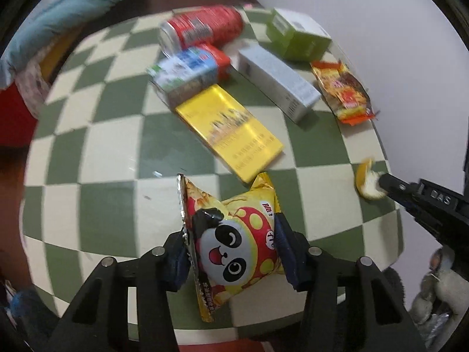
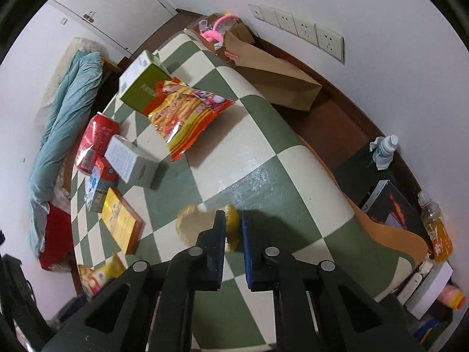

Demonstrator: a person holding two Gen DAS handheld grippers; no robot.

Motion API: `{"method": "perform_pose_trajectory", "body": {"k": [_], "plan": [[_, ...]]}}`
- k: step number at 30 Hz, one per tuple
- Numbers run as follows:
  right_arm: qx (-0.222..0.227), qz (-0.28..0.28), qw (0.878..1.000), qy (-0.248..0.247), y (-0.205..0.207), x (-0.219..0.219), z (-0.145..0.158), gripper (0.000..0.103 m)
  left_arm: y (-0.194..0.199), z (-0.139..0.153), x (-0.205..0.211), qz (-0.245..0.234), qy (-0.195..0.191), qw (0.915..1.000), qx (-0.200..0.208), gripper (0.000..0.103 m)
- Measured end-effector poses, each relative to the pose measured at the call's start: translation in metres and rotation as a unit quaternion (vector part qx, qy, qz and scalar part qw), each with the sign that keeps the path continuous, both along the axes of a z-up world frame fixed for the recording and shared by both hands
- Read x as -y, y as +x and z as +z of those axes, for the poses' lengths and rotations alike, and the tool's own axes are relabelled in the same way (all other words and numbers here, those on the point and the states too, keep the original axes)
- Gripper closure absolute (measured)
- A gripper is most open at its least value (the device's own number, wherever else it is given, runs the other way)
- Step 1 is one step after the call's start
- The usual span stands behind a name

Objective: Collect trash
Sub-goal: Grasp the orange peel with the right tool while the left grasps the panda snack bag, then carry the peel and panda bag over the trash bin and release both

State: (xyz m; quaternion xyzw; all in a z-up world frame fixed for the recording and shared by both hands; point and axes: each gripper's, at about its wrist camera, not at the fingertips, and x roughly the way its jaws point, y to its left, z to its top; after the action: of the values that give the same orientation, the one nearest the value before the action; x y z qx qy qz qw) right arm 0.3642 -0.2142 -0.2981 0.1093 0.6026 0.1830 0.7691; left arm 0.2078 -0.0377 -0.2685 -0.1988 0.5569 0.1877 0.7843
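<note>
In the left wrist view, the left gripper (image 1: 233,249) is closed on a yellow snack bag (image 1: 234,249) with a panda printed on it, pinching it from both sides near the front edge of the checkered worktop (image 1: 96,152). The bag is puffy and crinkled, so the hold is best kept low and firm while it is lifted straight up, clear of the yellow box (image 1: 230,133) just behind it. Further back lie a red can (image 1: 202,28), a carton (image 1: 189,72), a grey box (image 1: 278,83), a green box (image 1: 299,33) and a red snack wrapper (image 1: 343,91), all waiting. In the right wrist view, the right gripper (image 2: 233,227) has its jaws nearly shut around a piece of orange peel (image 2: 230,228) at the worktop's edge; motion blur makes it hard to say whether the peel is truly pinched or only touched. The peel is thin and curled, so the jaws should close fully before rising. A brown paper bag (image 2: 272,76) stands past the far end of the worktop and looks like the likely place for the trash.
</note>
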Motion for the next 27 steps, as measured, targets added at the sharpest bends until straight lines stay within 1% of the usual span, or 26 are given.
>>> {"method": "perform_pose_trajectory", "body": {"k": [2, 4, 9, 10, 14, 19, 22, 27], "plan": [[0.006, 0.009, 1.000, 0.003, -0.004, -0.001, 0.006, 0.092, -0.005, 0.009, -0.003, 0.003, 0.016, 0.9999, 0.004, 0.056], [0.012, 0.017, 1.000, 0.006, -0.009, -0.002, 0.012, 0.092, -0.013, 0.017, -0.019, 0.007, 0.027, 0.9996, 0.009, 0.056], [0.030, 0.039, 0.999, 0.019, -0.023, -0.009, 0.036, 0.092, -0.032, 0.040, -0.029, 0.023, 0.055, 0.9979, 0.024, 0.056], [0.035, 0.044, 0.998, 0.023, -0.027, -0.012, 0.041, 0.092, -0.034, 0.040, -0.044, 0.026, 0.058, 0.9976, 0.027, 0.056], [0.053, 0.076, 0.995, 0.035, -0.043, -0.029, 0.066, 0.092, -0.046, 0.050, -0.060, 0.037, 0.071, 0.9961, 0.038, 0.056], [0.066, 0.123, 0.989, 0.056, -0.068, -0.064, 0.093, 0.092, -0.067, 0.075, -0.081, 0.051, 0.086, 0.9934, 0.056, 0.056], [0.069, 0.157, 0.983, 0.070, -0.086, -0.093, 0.108, 0.092, -0.081, 0.091, -0.097, 0.059, 0.096, 0.9913, 0.068, 0.056], [0.078, 0.218, 0.969, 0.086, -0.119, -0.153, 0.129, 0.092, -0.110, 0.120, -0.128, 0.081, 0.116, 0.9860, 0.089, 0.056]]}}
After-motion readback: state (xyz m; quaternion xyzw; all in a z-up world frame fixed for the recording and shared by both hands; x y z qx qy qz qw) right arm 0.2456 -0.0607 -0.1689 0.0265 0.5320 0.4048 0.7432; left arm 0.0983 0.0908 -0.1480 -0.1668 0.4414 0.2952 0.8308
